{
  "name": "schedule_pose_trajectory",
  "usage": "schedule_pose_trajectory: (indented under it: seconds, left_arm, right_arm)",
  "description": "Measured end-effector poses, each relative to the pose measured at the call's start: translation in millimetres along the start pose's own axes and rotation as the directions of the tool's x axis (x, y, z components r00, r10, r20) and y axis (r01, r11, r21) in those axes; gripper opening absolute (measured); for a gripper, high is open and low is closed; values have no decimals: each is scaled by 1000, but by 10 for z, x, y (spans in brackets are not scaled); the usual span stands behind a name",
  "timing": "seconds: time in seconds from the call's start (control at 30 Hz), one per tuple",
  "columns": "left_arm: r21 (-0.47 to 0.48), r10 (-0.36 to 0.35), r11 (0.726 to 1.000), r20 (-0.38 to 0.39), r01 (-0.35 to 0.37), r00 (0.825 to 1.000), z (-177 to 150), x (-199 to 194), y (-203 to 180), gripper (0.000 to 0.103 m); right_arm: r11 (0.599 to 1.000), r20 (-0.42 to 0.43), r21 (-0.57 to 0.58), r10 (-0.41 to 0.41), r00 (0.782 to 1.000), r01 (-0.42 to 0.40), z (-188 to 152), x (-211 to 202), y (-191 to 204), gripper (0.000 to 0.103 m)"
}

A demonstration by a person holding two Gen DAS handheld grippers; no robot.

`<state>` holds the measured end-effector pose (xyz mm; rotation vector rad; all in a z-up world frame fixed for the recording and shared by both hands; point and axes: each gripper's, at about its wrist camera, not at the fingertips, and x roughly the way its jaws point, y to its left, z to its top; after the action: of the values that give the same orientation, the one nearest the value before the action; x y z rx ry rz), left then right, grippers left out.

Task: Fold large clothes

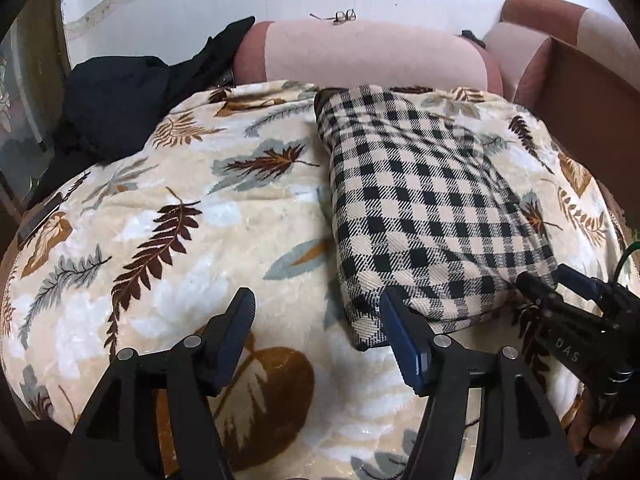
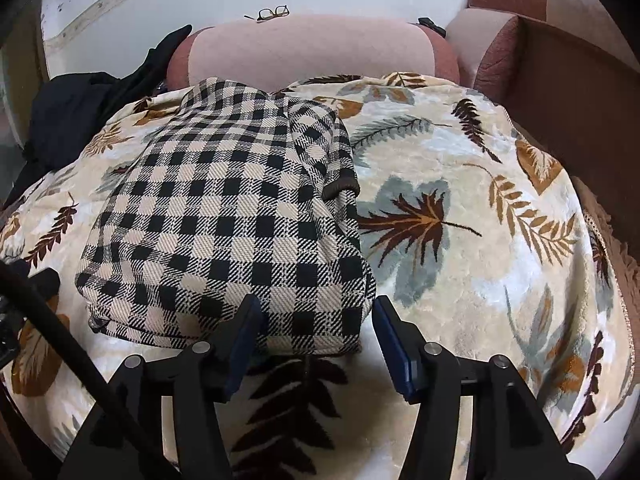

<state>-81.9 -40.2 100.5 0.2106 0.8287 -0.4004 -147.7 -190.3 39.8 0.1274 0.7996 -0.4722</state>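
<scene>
A black-and-cream checked garment (image 1: 420, 204) lies folded into a long bundle on a leaf-print blanket (image 1: 168, 248); it also shows in the right wrist view (image 2: 224, 224). My left gripper (image 1: 318, 312) is open, its jaws astride the bundle's near left corner, holding nothing. My right gripper (image 2: 316, 316) is open, its jaws around the bundle's near right corner without pinching it. The right gripper also shows at the right edge of the left wrist view (image 1: 568, 304), beside the bundle's near end.
The blanket (image 2: 460, 240) covers a sofa seat with pink back cushions (image 1: 360, 56). Dark clothes (image 1: 116, 108) are piled at the far left. Glasses (image 2: 273, 12) rest on the sofa back. A brown armrest (image 2: 580, 112) stands at the right.
</scene>
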Motion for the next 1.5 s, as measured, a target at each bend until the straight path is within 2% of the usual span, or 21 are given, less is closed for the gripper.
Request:
schedule_pose_trajectory:
  seconds: [0.27,0.57,0.73,0.9,1.03,1.3,1.5]
  left_arm:
    - [-2,5,1000,8,-5,1000,-36,-45,13,70]
    - [-20,-6,1000,-75,4,997,-160,150,55,70]
    - [-26,0,1000,-86,-3,996,-209,199,72,70]
    - [-29,-2,1000,-61,1,998,-221,183,72,70]
    - [-31,7,999,-13,-7,1000,-213,116,90,70]
    - [-11,22,1000,87,-22,996,-166,-64,49,74]
    - [0,-9,1000,110,9,994,-143,-137,25,74]
  right_arm:
    - [1000,20,-14,-18,1000,18,-29,-79,79,68]
    - [999,1,-4,-35,999,35,-57,-45,60,72]
    - [999,-13,0,-46,999,46,-92,-37,51,72]
    - [998,-53,38,-54,997,56,-205,-30,7,74]
    - [997,-73,44,-62,995,65,-257,-10,9,74]
    - [996,-34,5,-93,995,94,-249,-60,103,74]
    - [994,7,12,-108,994,108,-219,-135,82,74]
